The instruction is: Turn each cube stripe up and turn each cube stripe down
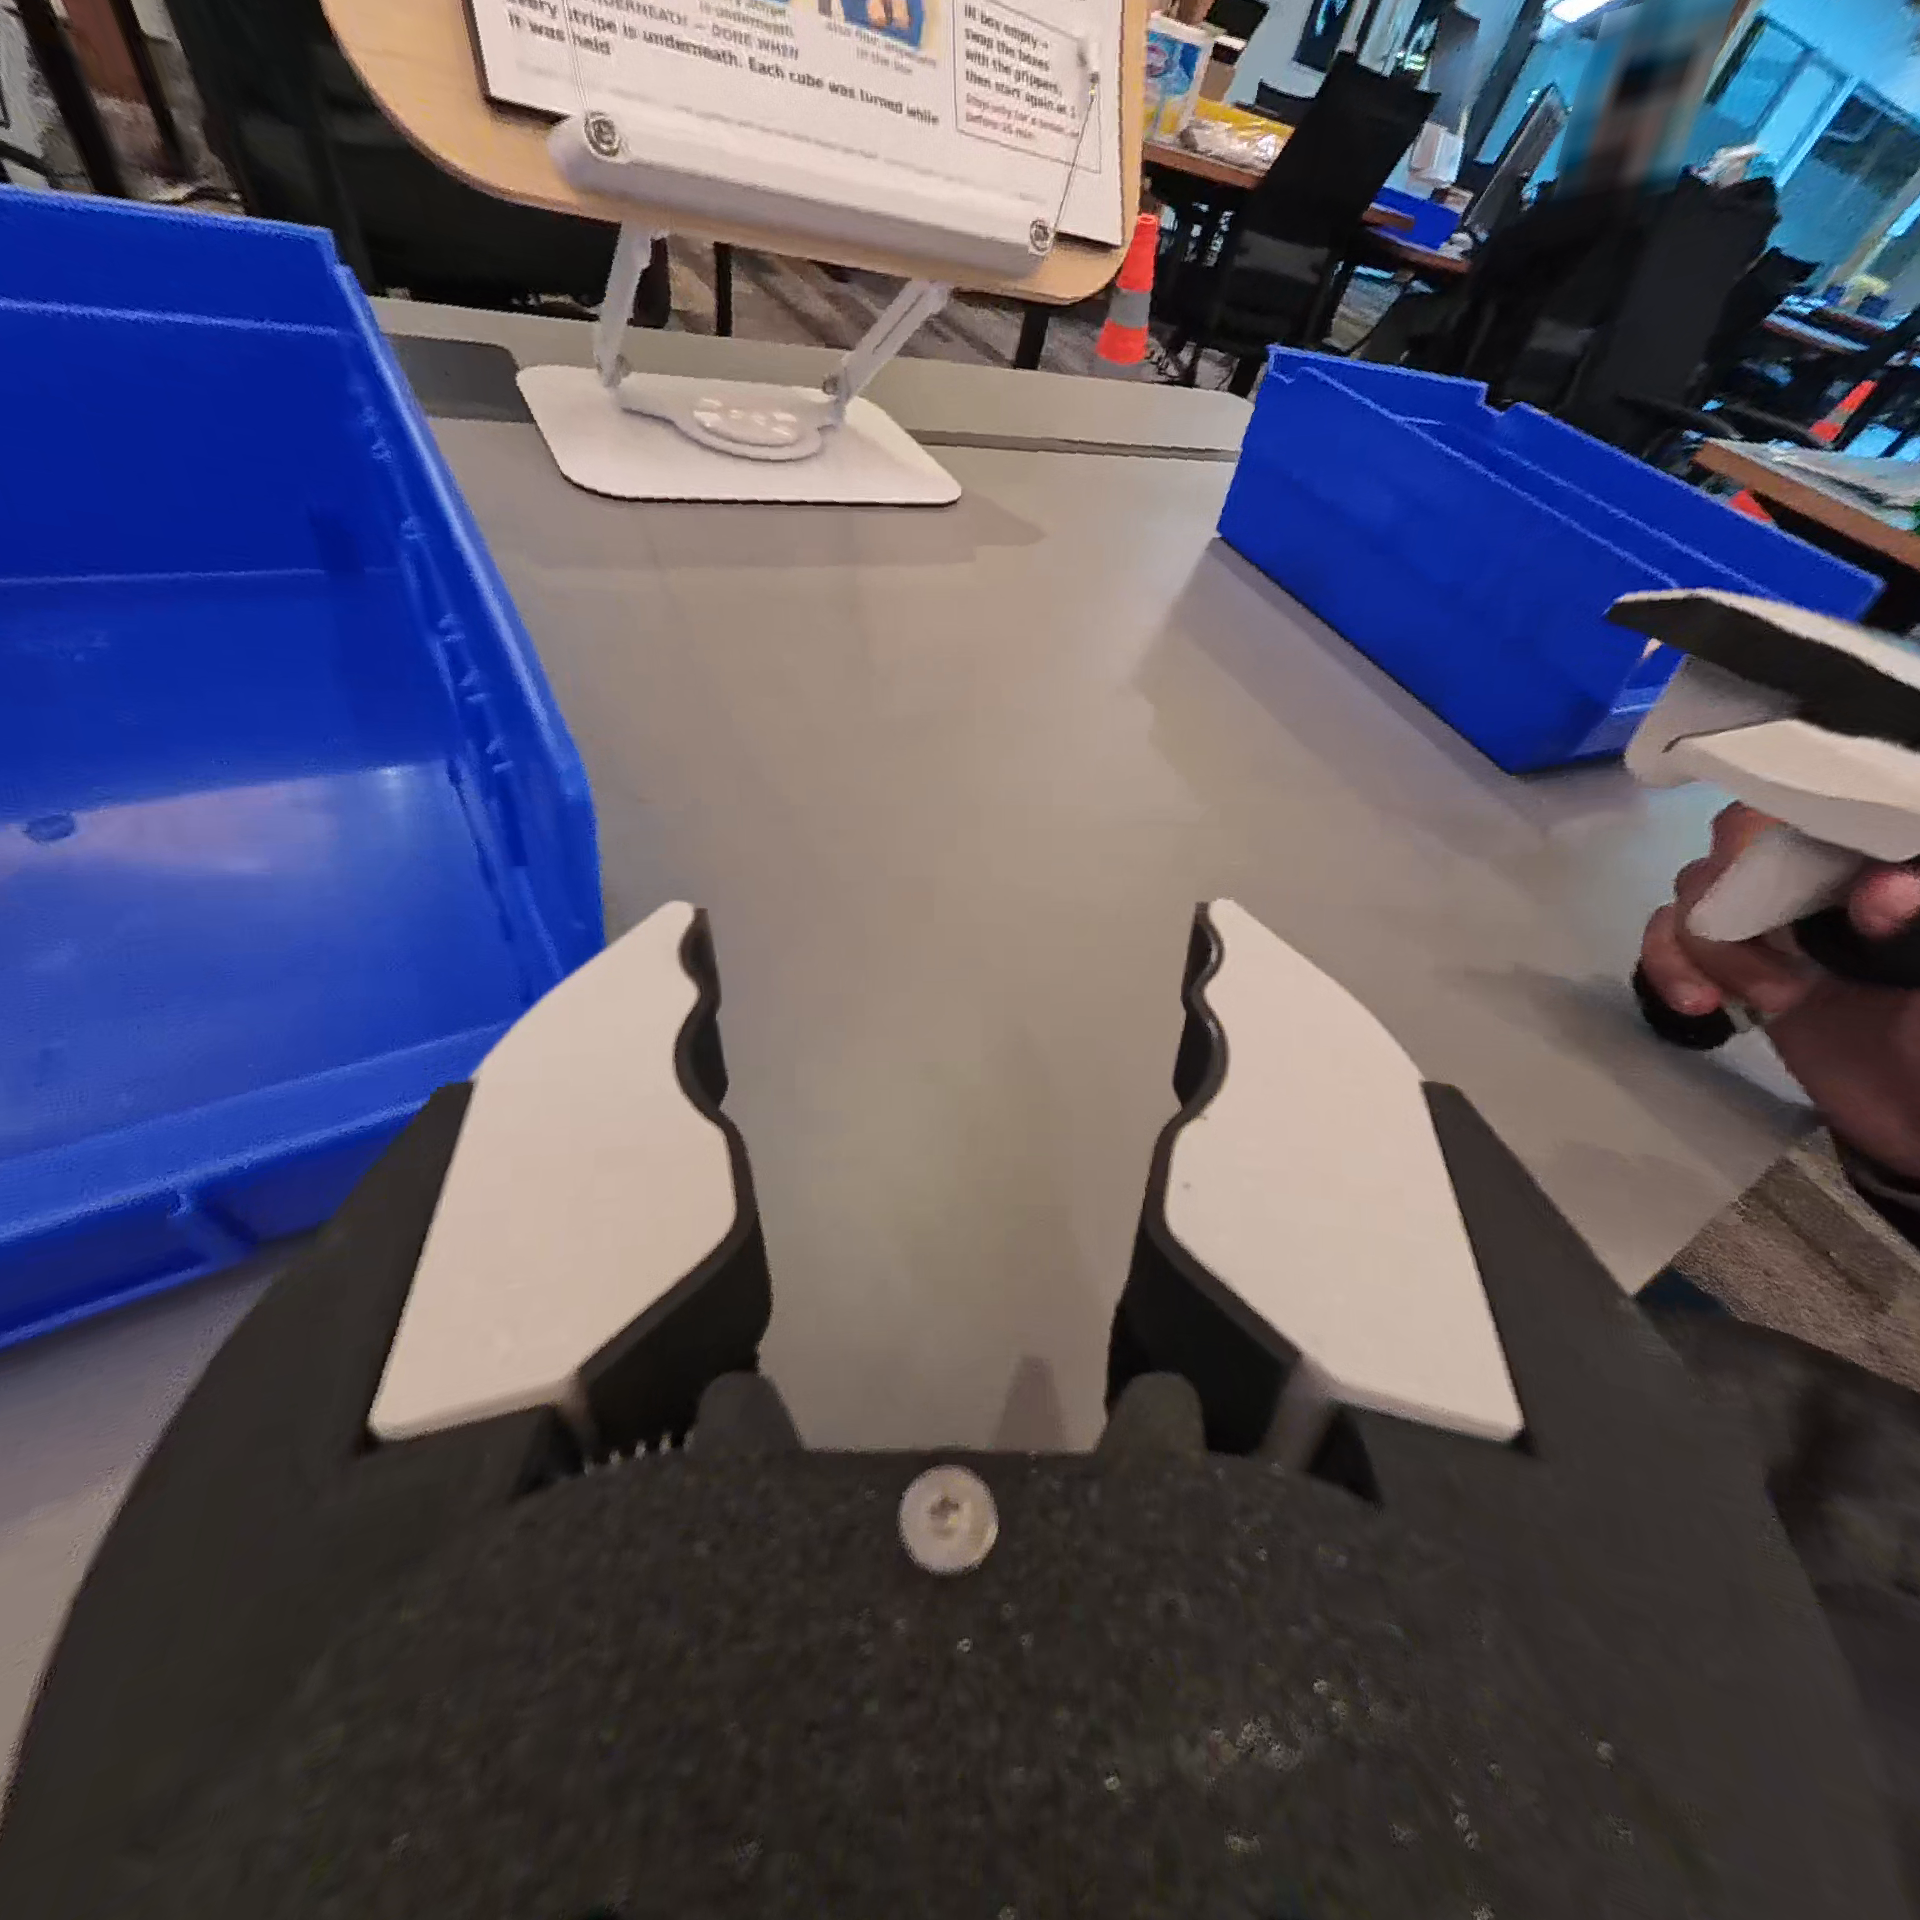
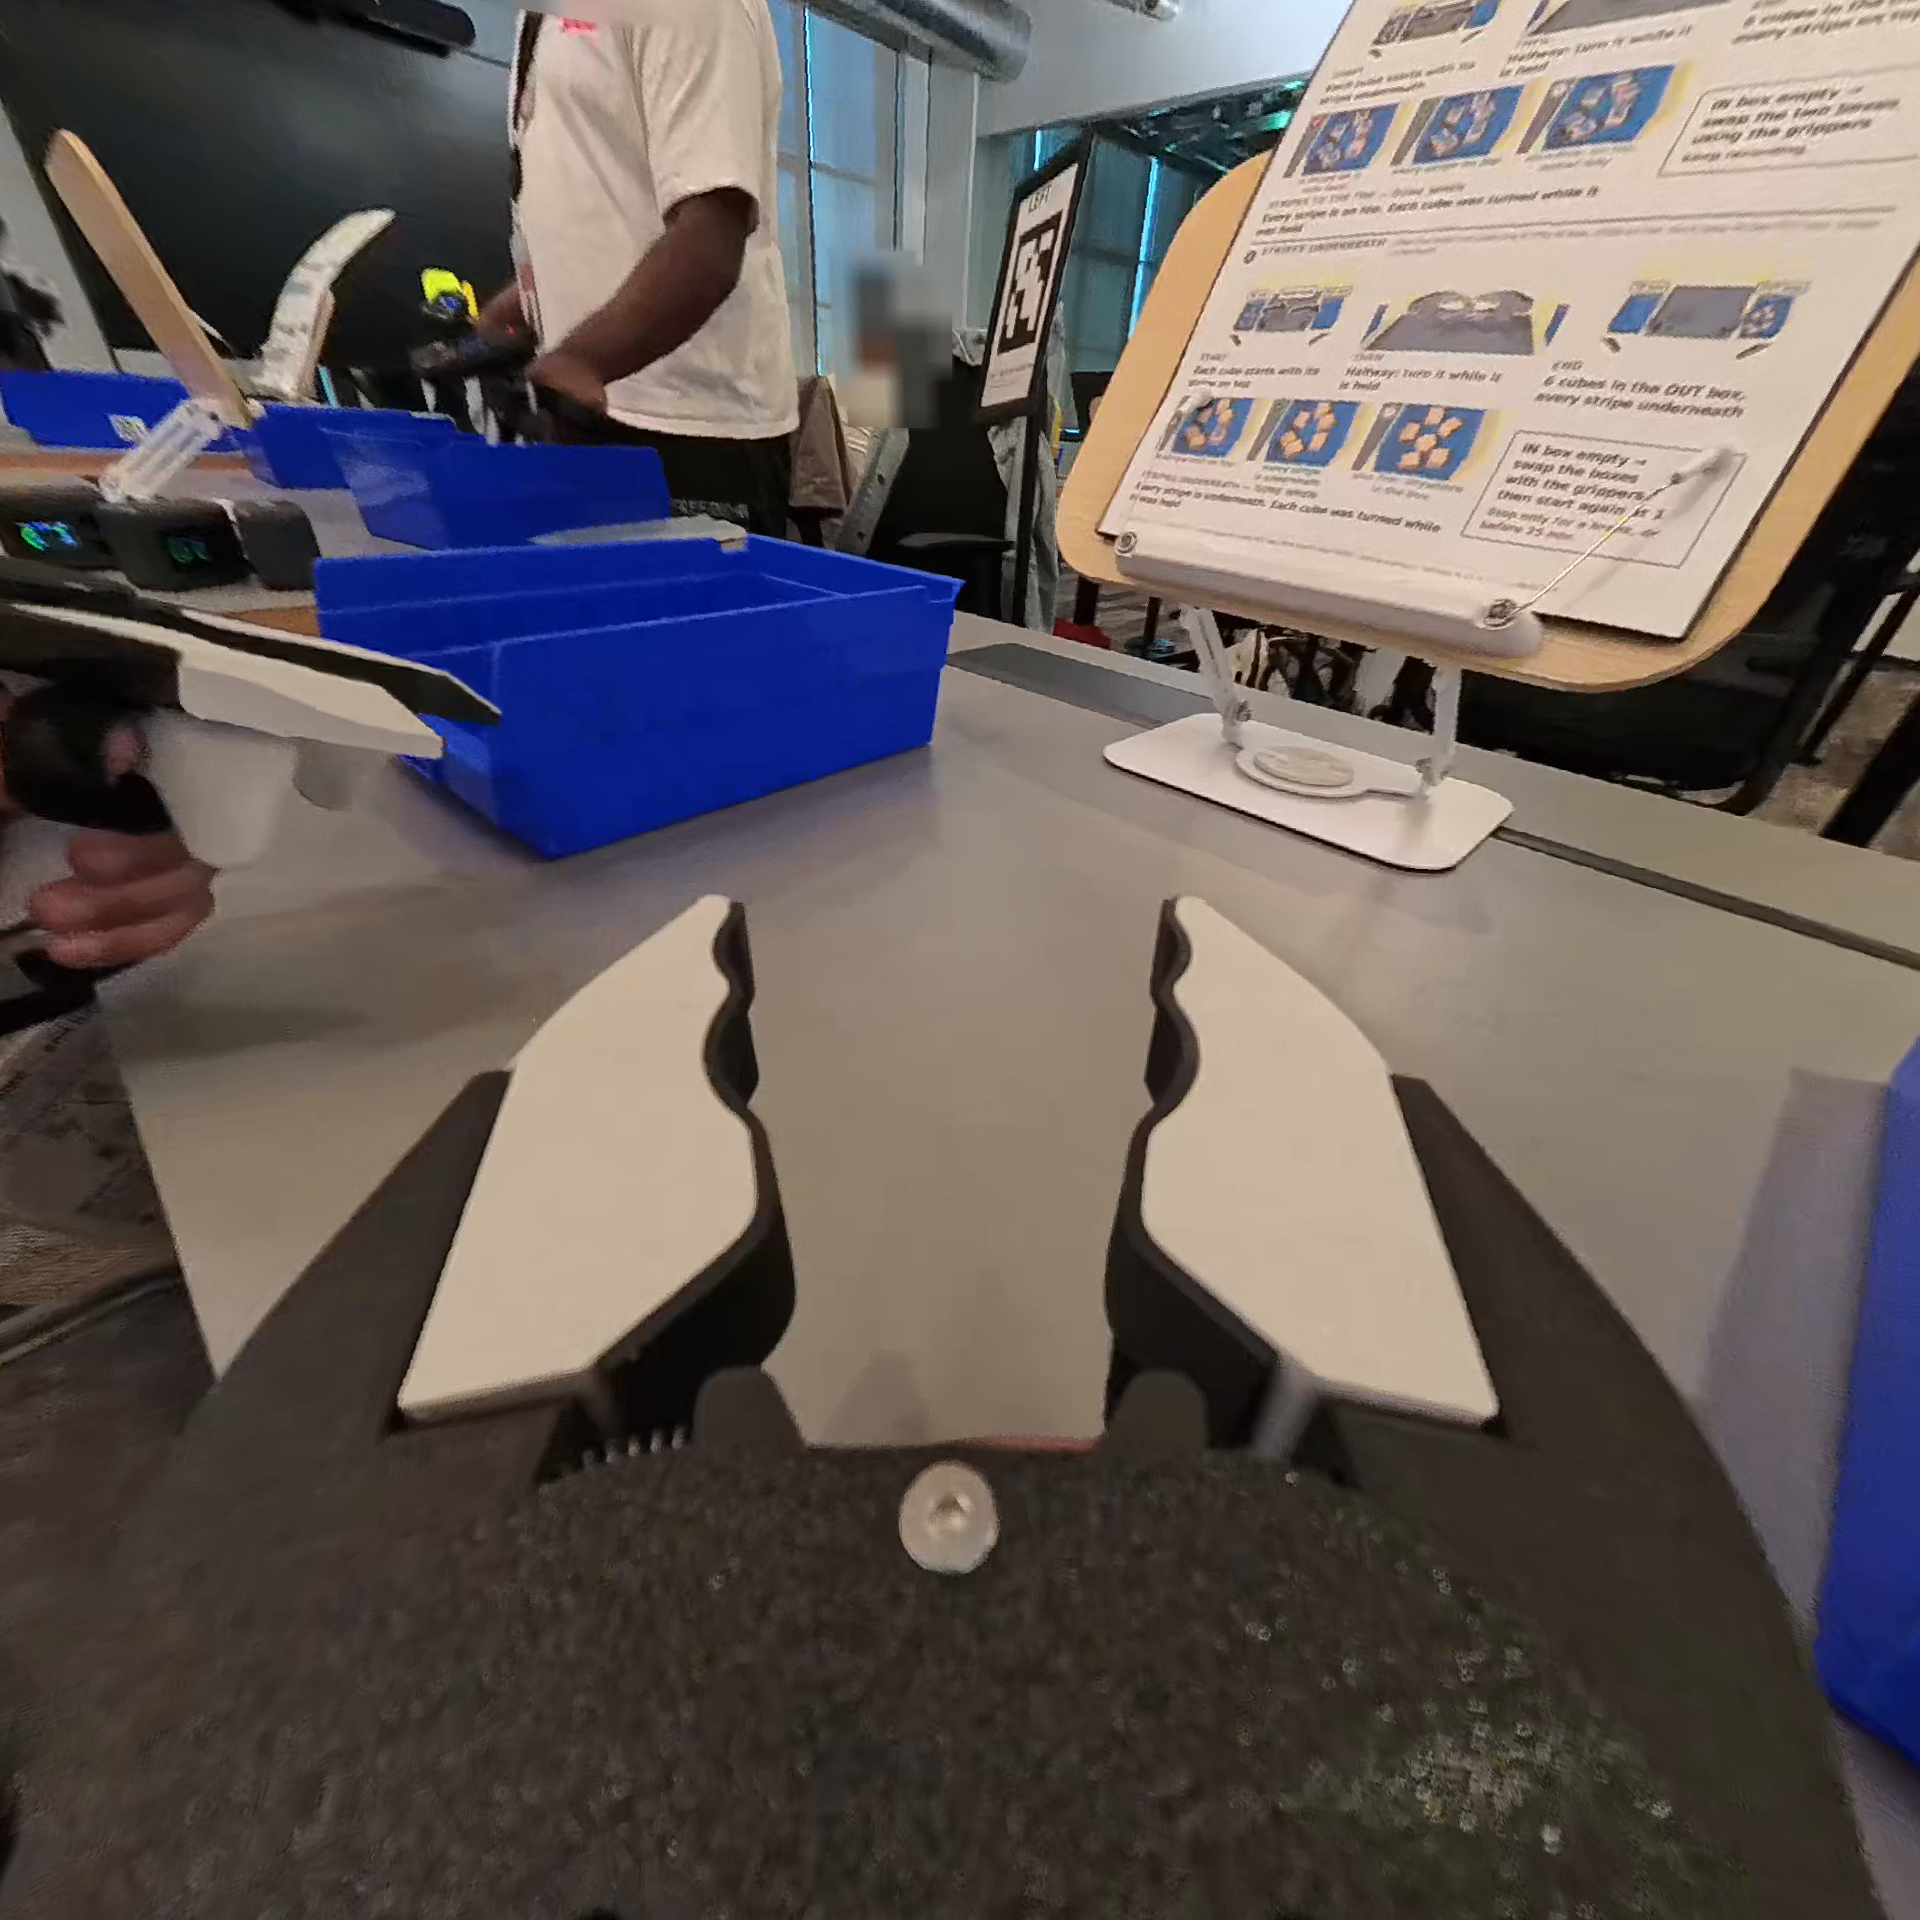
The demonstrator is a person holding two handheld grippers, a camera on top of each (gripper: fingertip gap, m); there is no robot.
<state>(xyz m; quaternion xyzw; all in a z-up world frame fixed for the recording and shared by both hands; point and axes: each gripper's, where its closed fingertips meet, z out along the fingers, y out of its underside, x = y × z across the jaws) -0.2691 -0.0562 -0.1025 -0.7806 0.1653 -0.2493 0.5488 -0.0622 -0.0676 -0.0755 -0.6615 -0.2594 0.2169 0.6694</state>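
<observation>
Left tool (image 1: 945, 914) over bare grey tabletop (image 1: 935, 727), fingers spread apart, nothing between. Right tool (image 2: 951, 909) same: fingers apart, empty, over tabletop centre. Blue bin (image 1: 208, 727) just beside left tool on its left, interior visible from left wrist view, no cubes seen in the part that shows. Second blue bin (image 1: 1507, 582) on the far right side of tabletop, inside hidden by its wall from left wrist view; only an edge at right in right wrist view. Cubes: not visible in either view, can't tell where. White stand w/ wooden board and printed sheet (image 2: 1507, 343) at back of tabletop, between the bins. Hand (image 1: 1787, 956) gripping right tool's handle at right edge of left wrist view. Bkgd: person in white shirt (image 2: 655, 229) standing at another table w/ more blue bins, orange cone (image 1: 1132, 291) on floor.
</observation>
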